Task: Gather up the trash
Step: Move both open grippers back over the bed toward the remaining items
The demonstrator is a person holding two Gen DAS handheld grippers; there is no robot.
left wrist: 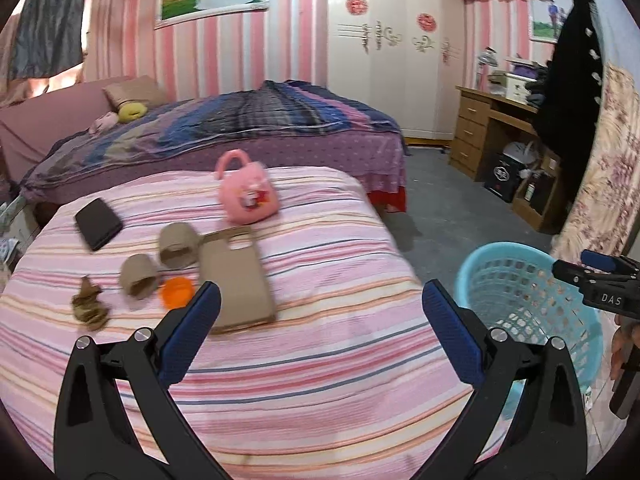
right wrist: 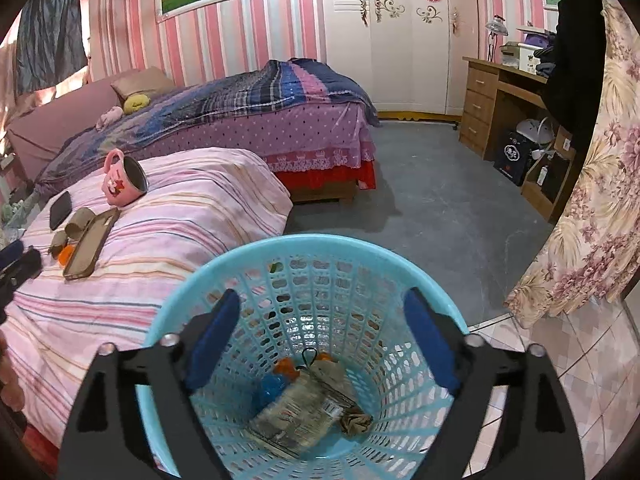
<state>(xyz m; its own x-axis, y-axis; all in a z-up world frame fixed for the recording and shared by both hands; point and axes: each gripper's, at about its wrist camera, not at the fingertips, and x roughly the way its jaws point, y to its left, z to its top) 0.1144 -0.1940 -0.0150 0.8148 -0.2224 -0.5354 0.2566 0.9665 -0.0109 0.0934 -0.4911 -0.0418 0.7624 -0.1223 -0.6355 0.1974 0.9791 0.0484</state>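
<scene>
Trash lies in two places: some already sits at the bottom of the blue basket (right wrist: 224, 280), and more waits on the striped bed (left wrist: 320, 360). The basket stands on the floor just beside the bed's right edge. Inside it are a crumpled printed wrapper (right wrist: 296, 408), a brown scrap (right wrist: 356, 420) to the right of the wrapper, and small orange and blue pieces at the far side of the bottom.

The right tool (right wrist: 324, 336) hangs over the basket's mouth with its blue pads spread wide and nothing between them. The left tool (left wrist: 320, 300) is over the near part of the bed, pads equally far apart and holding nothing.

On the bed, left of the left tool, lie a crumpled brown wrapper (left wrist: 88, 304), two cardboard tubes (left wrist: 160, 260) on their sides, and an orange cap (left wrist: 176, 292) just beside the nearer tube. A tan phone case (left wrist: 236, 276) lies flat to the right of these, touching the farther tube. A black phone (left wrist: 98, 224) sits at the far left, and a pink mug (left wrist: 246, 192) lies tipped on its side at the far end.

Beyond stands a second bed (right wrist: 240, 120) with a plaid blanket, a white wardrobe (right wrist: 388, 40) and a wooden desk (right wrist: 500, 96) at the far right.
</scene>
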